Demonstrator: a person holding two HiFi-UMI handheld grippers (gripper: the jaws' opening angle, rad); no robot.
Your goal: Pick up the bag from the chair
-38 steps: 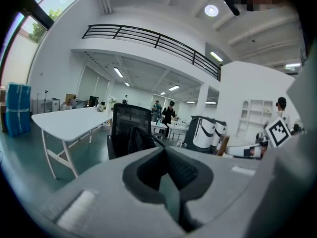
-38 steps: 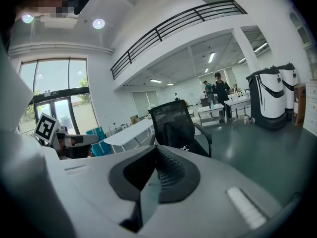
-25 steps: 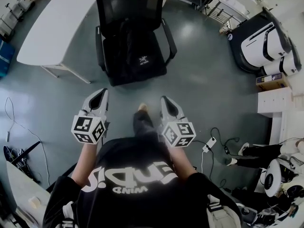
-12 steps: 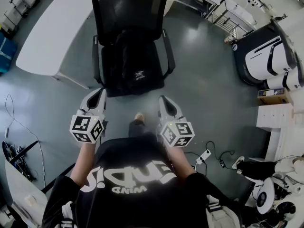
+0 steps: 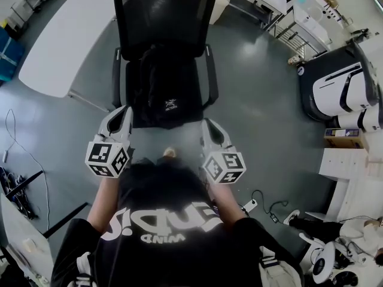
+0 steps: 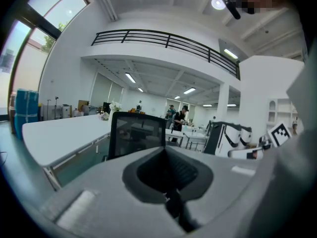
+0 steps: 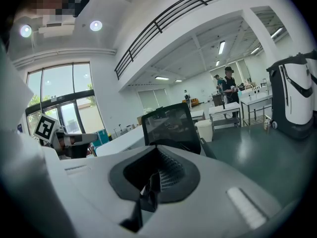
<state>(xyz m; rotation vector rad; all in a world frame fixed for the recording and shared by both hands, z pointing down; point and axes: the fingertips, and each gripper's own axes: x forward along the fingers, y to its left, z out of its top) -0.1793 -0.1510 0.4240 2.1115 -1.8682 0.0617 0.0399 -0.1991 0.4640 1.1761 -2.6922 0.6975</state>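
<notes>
A black bag (image 5: 166, 88) with a small white logo lies on the seat of a black office chair (image 5: 164, 17), leaning against the mesh back. My left gripper (image 5: 122, 113) is shut and empty, just short of the seat's front left corner. My right gripper (image 5: 209, 127) is also shut and empty, by the front right corner below the armrest. In the left gripper view the chair back (image 6: 136, 133) rises beyond the left gripper (image 6: 166, 150). In the right gripper view the chair back (image 7: 171, 125) shows past the right gripper (image 7: 158, 151). Both gripper bodies hide the bag.
A long white table (image 5: 66, 40) stands left of the chair. A black and white machine (image 5: 341, 82) and white shelving (image 5: 350, 151) are at the right. Cables and a power strip (image 5: 250, 205) lie on the grey floor. My foot (image 5: 169, 153) is before the seat.
The chair and bag have come closer as I stepped forward. Both grippers, still shut, now sit level with the seat's front edge instead of well short of it.
</notes>
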